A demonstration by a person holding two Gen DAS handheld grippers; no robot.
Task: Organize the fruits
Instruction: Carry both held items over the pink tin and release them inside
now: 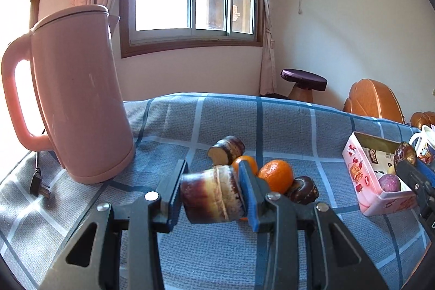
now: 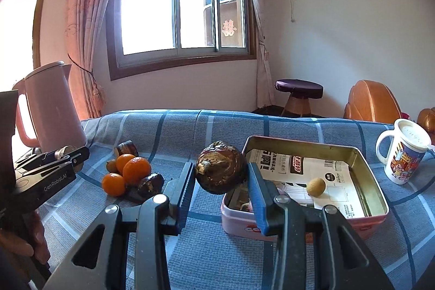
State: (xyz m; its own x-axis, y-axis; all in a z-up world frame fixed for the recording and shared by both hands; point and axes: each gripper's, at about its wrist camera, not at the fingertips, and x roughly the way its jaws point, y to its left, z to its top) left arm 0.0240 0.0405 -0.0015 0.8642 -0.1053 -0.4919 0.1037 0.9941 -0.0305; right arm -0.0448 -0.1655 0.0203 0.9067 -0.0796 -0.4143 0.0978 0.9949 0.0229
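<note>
The left tongs (image 1: 212, 192) are clamped on a short, dark purple piece of sugarcane (image 1: 213, 197), held crosswise between the blue pads and lifted clear of the blue checked cloth (image 1: 299, 127) that covers the desk. The right tongs (image 2: 221, 181) grip a round, dark brown water chestnut (image 2: 220, 167), held above the near left corner of the open pink tin (image 2: 375, 197).

The tin sits toward the right edge of the desk, lined with printed paper; a small tan round fruit (image 2: 316, 186) lies inside it, near the middle. In the left wrist view a purple round fruit (image 1: 389, 182) also shows in the tin's near end.

Left of the tin, around the middle of the desk, the remaining fruit is bunched together: oranges (image 2: 136, 170), touching one another, a second cut sugarcane piece (image 2: 126, 148) behind them, and another dark chestnut (image 2: 151, 184) just in front.

A pink kettle (image 1: 78, 99) stands at the far left corner, its black plug (image 1: 39, 185) lying on the cloth beside it. A white printed mug (image 2: 405, 154) stands at the right edge, beyond the tin.
</note>
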